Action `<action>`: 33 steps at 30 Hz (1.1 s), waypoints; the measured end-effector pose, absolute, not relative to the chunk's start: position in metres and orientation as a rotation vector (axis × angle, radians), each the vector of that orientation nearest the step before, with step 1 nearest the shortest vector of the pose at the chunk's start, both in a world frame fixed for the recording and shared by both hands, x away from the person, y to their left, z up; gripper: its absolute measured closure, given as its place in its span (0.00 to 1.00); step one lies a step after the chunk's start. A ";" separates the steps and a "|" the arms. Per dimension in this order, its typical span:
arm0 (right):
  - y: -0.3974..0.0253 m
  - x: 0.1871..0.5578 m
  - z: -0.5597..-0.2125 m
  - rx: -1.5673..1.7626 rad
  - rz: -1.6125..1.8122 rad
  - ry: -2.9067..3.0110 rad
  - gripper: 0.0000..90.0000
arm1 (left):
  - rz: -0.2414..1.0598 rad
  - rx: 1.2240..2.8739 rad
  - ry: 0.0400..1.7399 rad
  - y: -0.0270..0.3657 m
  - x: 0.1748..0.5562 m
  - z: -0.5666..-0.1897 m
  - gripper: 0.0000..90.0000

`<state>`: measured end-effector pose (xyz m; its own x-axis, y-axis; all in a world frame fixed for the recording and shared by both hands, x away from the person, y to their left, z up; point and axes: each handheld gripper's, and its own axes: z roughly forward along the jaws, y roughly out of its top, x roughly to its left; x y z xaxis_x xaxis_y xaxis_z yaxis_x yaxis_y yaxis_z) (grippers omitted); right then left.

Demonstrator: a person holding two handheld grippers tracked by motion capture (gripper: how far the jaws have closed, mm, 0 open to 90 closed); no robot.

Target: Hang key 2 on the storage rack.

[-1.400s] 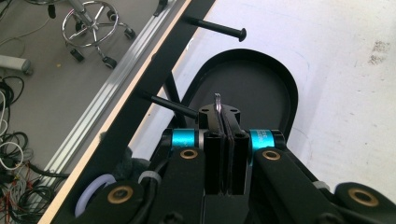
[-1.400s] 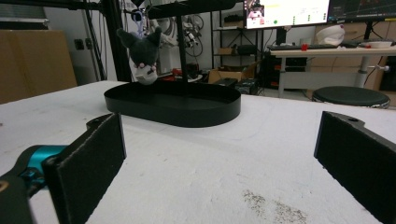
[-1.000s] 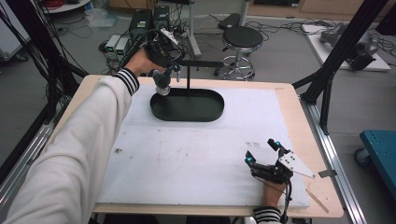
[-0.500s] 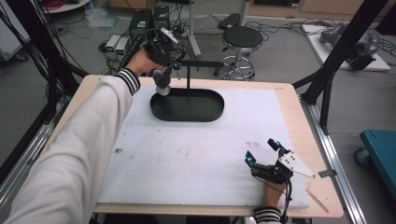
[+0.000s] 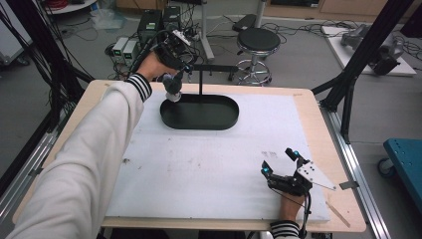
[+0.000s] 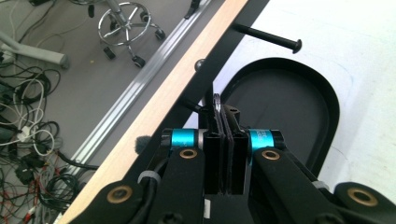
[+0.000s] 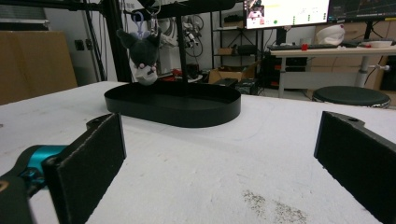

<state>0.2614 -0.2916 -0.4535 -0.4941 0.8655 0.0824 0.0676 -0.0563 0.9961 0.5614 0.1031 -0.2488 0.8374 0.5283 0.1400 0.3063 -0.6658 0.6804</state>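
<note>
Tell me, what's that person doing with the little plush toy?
The person's left gripper is shut on the ring of a small plush keychain, which dangles over the black oval tray beside the stand's crossbar. The right gripper rests open on the white mat, holding nothing.

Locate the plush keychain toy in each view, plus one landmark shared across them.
High view: the plush toy hangs upper left of centre, under the left gripper, over the left end of the black oval tray.
Left gripper view: the toy itself can't be made out; the shut jaws pinch a thin ring.
Right gripper view: upper left, hanging over the tray's left end.
Shared landmark: the black oval tray.
</note>
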 end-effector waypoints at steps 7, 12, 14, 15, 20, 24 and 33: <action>-0.292 0.261 -0.454 1.012 1.619 1.590 0.01 | 0.461 2.333 0.622 0.102 0.563 -0.251 0.97; -0.291 0.261 -0.454 1.008 1.618 1.587 0.01 | 0.504 2.314 0.632 0.100 0.564 -0.251 0.89; -0.291 0.262 -0.454 1.009 1.620 1.585 0.01 | 0.511 2.314 0.625 0.100 0.563 -0.251 0.86; -0.291 0.261 -0.453 1.015 1.619 1.591 0.01 | 0.522 2.313 0.628 0.100 0.563 -0.250 0.83; -0.291 0.261 -0.454 1.016 1.621 1.585 0.01 | 0.513 2.264 0.661 0.104 0.562 -0.246 0.52; -0.291 0.262 -0.454 1.006 1.617 1.588 0.01 | 0.612 2.139 0.588 0.112 0.555 -0.238 0.09; -0.291 0.262 -0.453 1.009 1.611 1.596 0.01 | 0.624 1.949 0.542 0.166 0.506 -0.223 0.02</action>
<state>0.2619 -0.2915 -0.4533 -0.4943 0.8658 0.0780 0.0703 -0.0497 0.9963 0.5059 0.1658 -0.2231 0.7682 0.6102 0.1937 0.1061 -0.4197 0.9015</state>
